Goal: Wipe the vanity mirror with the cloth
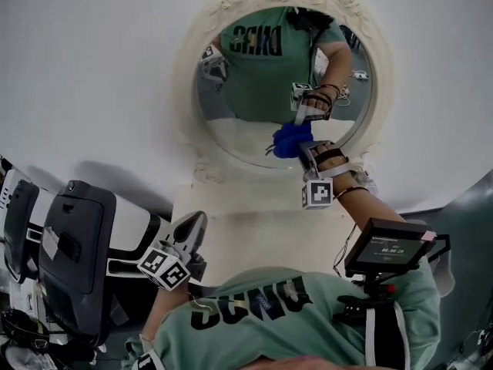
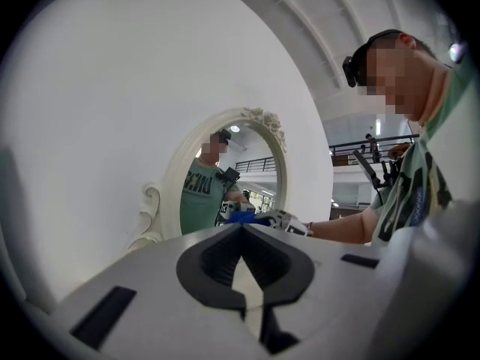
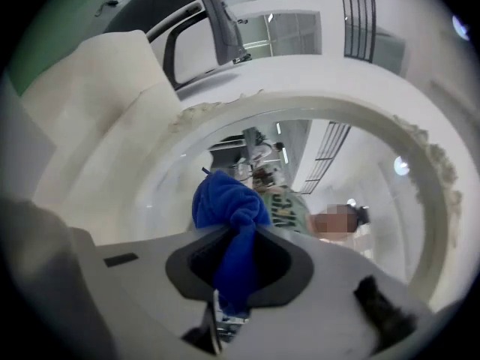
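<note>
The right gripper [image 3: 238, 235] is clamped on a blue cloth [image 3: 225, 201]. The fabric is bunched into a wad ahead of the jaw tips, and a tail of it runs back between them. In the head view this gripper [image 1: 304, 148] holds the cloth [image 1: 290, 139] against the lower right part of the glass of the vanity mirror [image 1: 246, 126], just above the bottom rim. The cloth's own reflection meets it there.

The mirror is round, set in a cream frame [image 1: 192, 75] with carved scrollwork at the top, and it stands against a plain white wall [image 1: 85, 68]. From the right gripper's camera, the glass [image 3: 360, 171] fills the space beyond the cloth and reflects the person in a green printed T-shirt.

The left gripper [image 1: 194, 227] hangs low and well apart from the mirror, above the cream surface [image 1: 239, 233] below the frame, near the person's torso. In its own view its jaws are closed tip to tip with nothing between them [image 2: 241, 228], and the mirror [image 2: 247, 167] stands off ahead of it.

A small lit screen [image 1: 389, 249] sits on a mount at the person's right side.
</note>
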`<state>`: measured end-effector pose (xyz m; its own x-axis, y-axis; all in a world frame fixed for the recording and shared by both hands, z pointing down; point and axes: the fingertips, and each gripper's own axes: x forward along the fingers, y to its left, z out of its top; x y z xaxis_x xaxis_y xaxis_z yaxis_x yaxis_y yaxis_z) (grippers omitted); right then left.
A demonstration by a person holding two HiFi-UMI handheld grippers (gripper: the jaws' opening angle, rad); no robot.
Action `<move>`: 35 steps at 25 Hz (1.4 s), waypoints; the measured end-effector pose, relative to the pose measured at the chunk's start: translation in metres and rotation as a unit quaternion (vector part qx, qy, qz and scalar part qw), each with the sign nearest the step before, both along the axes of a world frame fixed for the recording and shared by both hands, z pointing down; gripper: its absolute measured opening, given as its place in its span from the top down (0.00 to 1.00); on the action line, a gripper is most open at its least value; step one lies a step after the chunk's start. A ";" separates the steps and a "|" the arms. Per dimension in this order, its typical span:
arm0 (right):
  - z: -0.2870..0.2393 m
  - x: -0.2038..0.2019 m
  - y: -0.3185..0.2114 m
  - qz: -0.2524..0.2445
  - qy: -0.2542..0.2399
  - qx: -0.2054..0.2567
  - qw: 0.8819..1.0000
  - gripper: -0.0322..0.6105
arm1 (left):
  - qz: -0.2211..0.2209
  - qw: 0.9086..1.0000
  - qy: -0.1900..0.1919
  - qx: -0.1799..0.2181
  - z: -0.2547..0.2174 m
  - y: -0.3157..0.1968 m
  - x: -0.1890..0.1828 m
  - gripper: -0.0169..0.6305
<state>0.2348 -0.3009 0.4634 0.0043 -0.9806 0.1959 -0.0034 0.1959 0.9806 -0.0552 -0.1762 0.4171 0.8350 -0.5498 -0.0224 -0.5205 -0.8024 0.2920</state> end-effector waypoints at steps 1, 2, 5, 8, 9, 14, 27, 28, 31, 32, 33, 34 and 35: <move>-0.035 -0.003 -0.004 -0.007 -0.006 0.034 0.999 0.86 | -0.001 1.000 0.002 0.009 -0.002 -0.003 0.000 0.96; -0.073 -0.004 -0.007 -0.011 -0.013 0.070 0.997 0.86 | -0.002 1.000 0.005 0.017 -0.005 -0.007 0.000 0.96; -0.187 0.002 -0.010 -0.010 -0.030 0.170 0.985 0.86 | -0.001 0.999 0.013 0.043 -0.013 -0.018 0.000 0.96; -0.272 0.017 -0.013 0.013 -0.029 0.231 0.972 0.86 | -0.003 0.998 0.025 0.060 -0.021 -0.025 0.000 0.96; -0.290 0.022 -0.014 0.023 -0.027 0.242 0.970 0.86 | -0.004 0.998 0.027 0.062 -0.022 -0.025 -0.001 0.96; -0.311 0.036 -0.023 0.046 -0.010 0.246 0.968 0.86 | -0.009 0.997 0.030 0.064 -0.022 -0.022 -0.002 0.96; -0.296 0.037 -0.012 0.024 -0.050 0.261 0.964 0.86 | 0.010 1.000 0.019 0.020 -0.005 -0.017 0.010 0.96; -0.281 0.036 -0.008 0.023 -0.049 0.253 0.966 0.86 | 0.016 1.000 0.014 0.010 0.000 -0.014 0.012 0.96; -0.219 0.030 0.005 0.022 -0.044 0.209 0.977 0.86 | 0.031 0.999 0.006 -0.015 0.008 -0.009 0.014 0.96; -0.194 0.028 0.009 0.023 -0.040 0.191 0.981 0.86 | 0.035 0.999 0.004 -0.022 0.010 -0.008 0.015 0.96; -0.167 0.027 0.012 0.024 -0.037 0.171 0.984 0.86 | 0.040 0.999 0.004 -0.030 0.012 -0.006 0.016 0.96; -0.140 0.027 0.014 0.025 -0.033 0.152 0.987 0.86 | 0.045 0.998 0.003 -0.036 0.015 -0.005 0.018 0.96; -0.115 0.029 0.015 0.027 -0.031 0.135 0.990 0.86 | 0.050 0.998 0.002 -0.041 0.018 -0.004 0.021 0.96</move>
